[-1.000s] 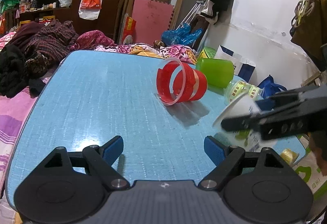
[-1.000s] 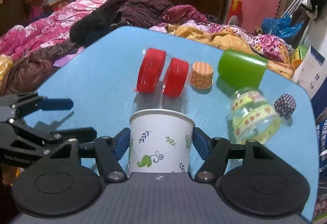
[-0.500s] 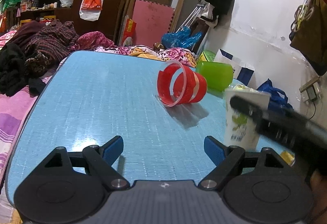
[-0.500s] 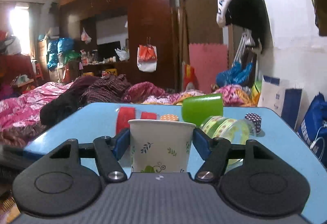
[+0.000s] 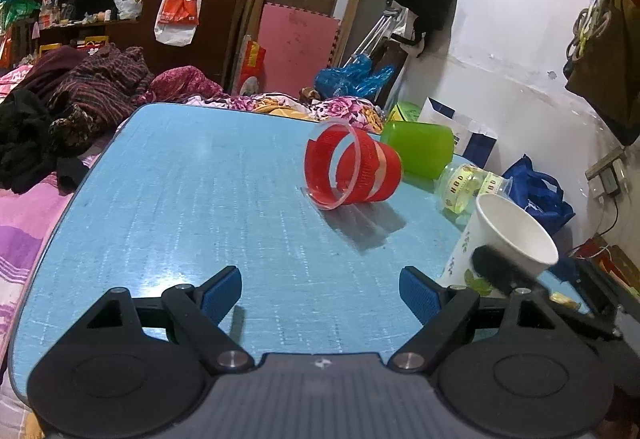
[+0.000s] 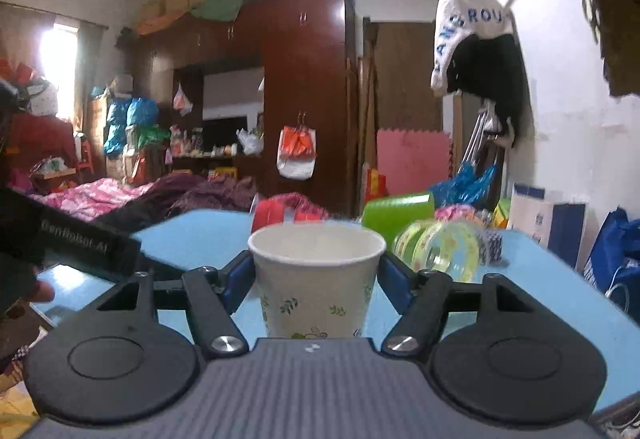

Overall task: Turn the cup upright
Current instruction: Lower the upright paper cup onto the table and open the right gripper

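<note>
A white paper cup (image 6: 316, 279) with green leaf prints stands mouth up between the blue pads of my right gripper (image 6: 317, 275), which is shut on it. In the left wrist view the same cup (image 5: 504, 243) sits at the table's right edge, mouth up and tilted slightly, with the right gripper's black finger across its side. My left gripper (image 5: 320, 291) is open and empty, low over the near part of the blue table (image 5: 200, 199).
A red ribbed cup (image 5: 352, 171), a green cup (image 5: 420, 151) and a clear jar with yellow bands (image 5: 468, 187) lie on their sides at the table's far right. A small dotted cup (image 6: 490, 245) stands behind the jar. Bedding and clothes lie left of the table.
My right gripper has turned the paper cup from mouth down to mouth up, near the table's right edge. The left gripper has stayed in place.
</note>
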Demonstrator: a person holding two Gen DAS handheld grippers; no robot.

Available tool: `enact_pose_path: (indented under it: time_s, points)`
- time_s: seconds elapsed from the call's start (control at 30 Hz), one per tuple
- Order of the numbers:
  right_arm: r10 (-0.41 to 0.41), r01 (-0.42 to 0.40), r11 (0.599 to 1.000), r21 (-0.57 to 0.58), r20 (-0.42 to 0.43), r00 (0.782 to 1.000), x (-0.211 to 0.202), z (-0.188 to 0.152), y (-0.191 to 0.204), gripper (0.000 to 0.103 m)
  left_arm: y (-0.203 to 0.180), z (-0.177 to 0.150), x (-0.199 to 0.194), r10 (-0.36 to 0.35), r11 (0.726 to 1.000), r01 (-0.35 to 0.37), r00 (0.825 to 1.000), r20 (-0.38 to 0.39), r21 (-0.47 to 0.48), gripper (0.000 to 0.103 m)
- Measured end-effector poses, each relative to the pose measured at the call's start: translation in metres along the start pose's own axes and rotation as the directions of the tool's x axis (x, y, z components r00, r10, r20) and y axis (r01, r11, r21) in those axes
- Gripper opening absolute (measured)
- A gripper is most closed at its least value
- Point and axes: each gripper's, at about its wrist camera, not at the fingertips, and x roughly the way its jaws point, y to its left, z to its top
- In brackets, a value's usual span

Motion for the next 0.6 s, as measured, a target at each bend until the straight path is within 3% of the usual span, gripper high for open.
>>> enact_pose_path:
  time_s: [0.13,0.2,0.3,0.37,0.47,0.6]
  points:
    - [-0.002,0.002,1.0,0.023,0.002,1.0,0.001,0.001,-0.006,0.07,-0.002,-0.001,0.0,-0.003,1.0,0.003,1.0,0.003,0.003,0.088]
    - [-0.007,0.007,1.0,0.017,0.003,1.0,-0.001,0.005,-0.007,0.09,-0.001,-0.001,-0.002,-0.003,1.0,0.003,1.0,0.013,-0.005,0.088]
    - [0.003,-0.005,0.999,0.037,0.063,0.998,-0.013,0.011,-0.015,0.102,0.0,0.0,-0.007,-0.002,1.0,0.002,0.999,0.042,-0.005,0.088]
    - [0.007,-0.009,0.999,0.031,0.084,0.996,-0.024,0.014,-0.022,0.102,-0.002,0.001,-0.009,0.0,1.0,0.0,0.998,0.061,-0.004,0.088]
    - [0.021,-0.025,0.999,0.043,0.104,0.994,-0.045,0.03,-0.043,0.102,-0.009,-0.001,-0.024,0.036,0.999,-0.036,0.989,0.146,0.001,0.089]
    - [0.092,-0.093,0.993,0.078,0.017,0.996,-0.067,0.042,-0.075,0.102,-0.036,-0.008,-0.047,0.05,0.998,-0.057,0.979,0.199,0.033,0.096]
